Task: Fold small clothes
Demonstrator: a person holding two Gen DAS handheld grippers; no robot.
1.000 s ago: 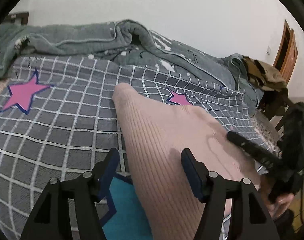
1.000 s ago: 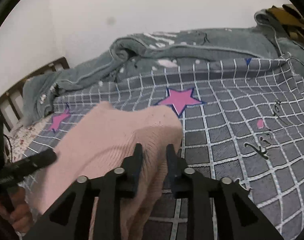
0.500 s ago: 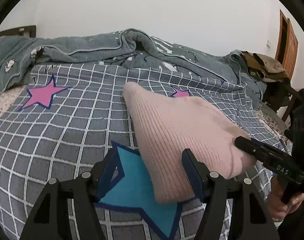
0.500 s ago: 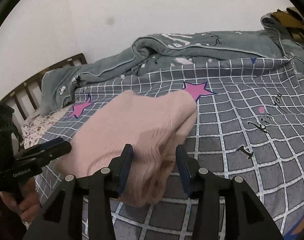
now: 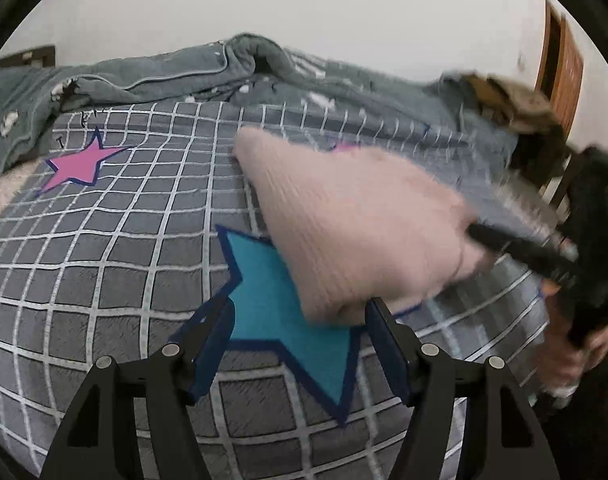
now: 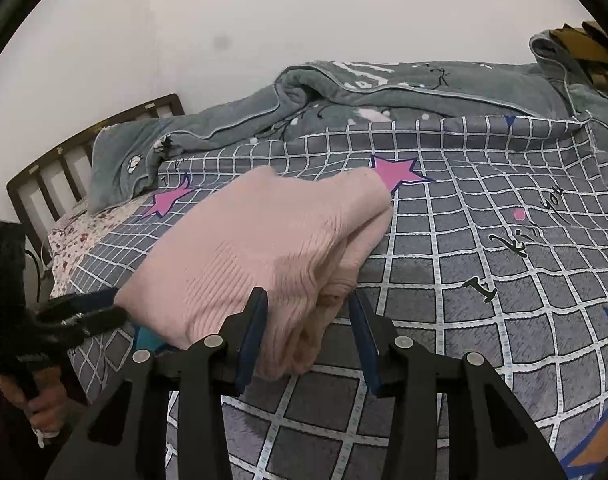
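A bed (image 6: 484,240) with a grey checked cover and a rumpled quilt (image 6: 384,92) along the wall served as the folding surface. The pink sweater (image 6: 263,248) lay folded on the cover, over a teal star (image 5: 279,304), apparently set down flat to finish the fold. The left gripper (image 5: 299,340) hung released just short of it. The right gripper (image 6: 308,328), its jaws just opened, straddled the near corner without pinching it.
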